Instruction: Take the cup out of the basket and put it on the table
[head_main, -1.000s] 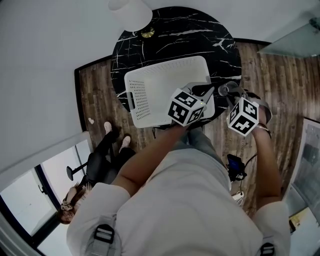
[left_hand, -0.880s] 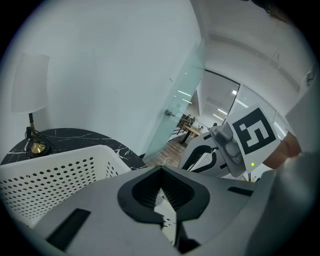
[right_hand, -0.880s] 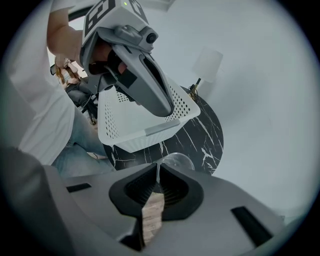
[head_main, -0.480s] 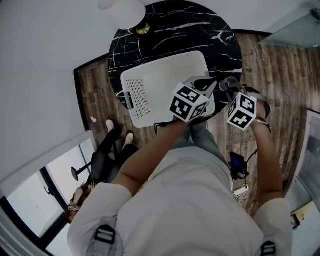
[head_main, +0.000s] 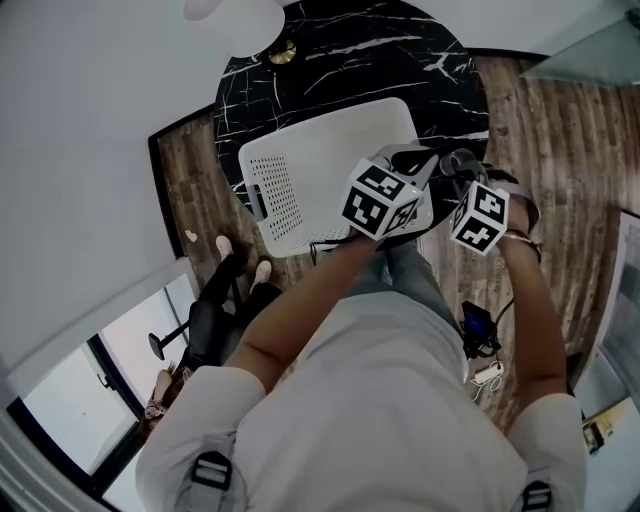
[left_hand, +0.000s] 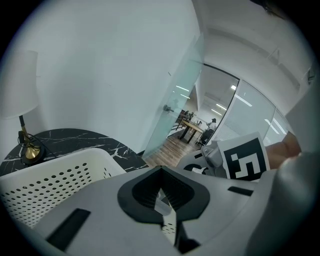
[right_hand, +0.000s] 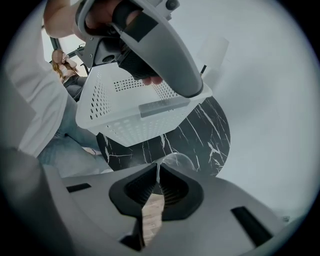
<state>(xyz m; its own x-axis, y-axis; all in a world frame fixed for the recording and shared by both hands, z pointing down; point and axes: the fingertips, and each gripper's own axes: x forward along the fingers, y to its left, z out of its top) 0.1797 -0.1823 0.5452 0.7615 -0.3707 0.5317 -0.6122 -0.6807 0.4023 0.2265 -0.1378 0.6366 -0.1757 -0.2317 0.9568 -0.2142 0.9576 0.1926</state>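
Note:
The white perforated basket (head_main: 320, 165) stands on the round black marble table (head_main: 350, 60). A clear glass cup (head_main: 461, 162) hangs just right of the basket, over the table's near right edge. My right gripper (head_main: 458, 178) is shut on the cup's thin rim; in the right gripper view the cup (right_hand: 178, 161) shows as a clear dome just past the jaws of the right gripper (right_hand: 158, 176). My left gripper (head_main: 415, 185) is at the basket's near right corner. In the left gripper view the left gripper (left_hand: 161, 197) is shut on the pale basket rim (left_hand: 55, 182).
A lamp with a white shade (head_main: 235, 12) and brass foot (head_main: 280, 52) stands at the table's far edge. Wooden floor (head_main: 540, 130) surrounds the table. A person's legs and shoes (head_main: 215, 300) are at the lower left. A glass door (left_hand: 175, 95) lies beyond.
Hardly anything: the head view has shifted a little, and both grippers with the cup have edged slightly toward the table. Both holds are kept.

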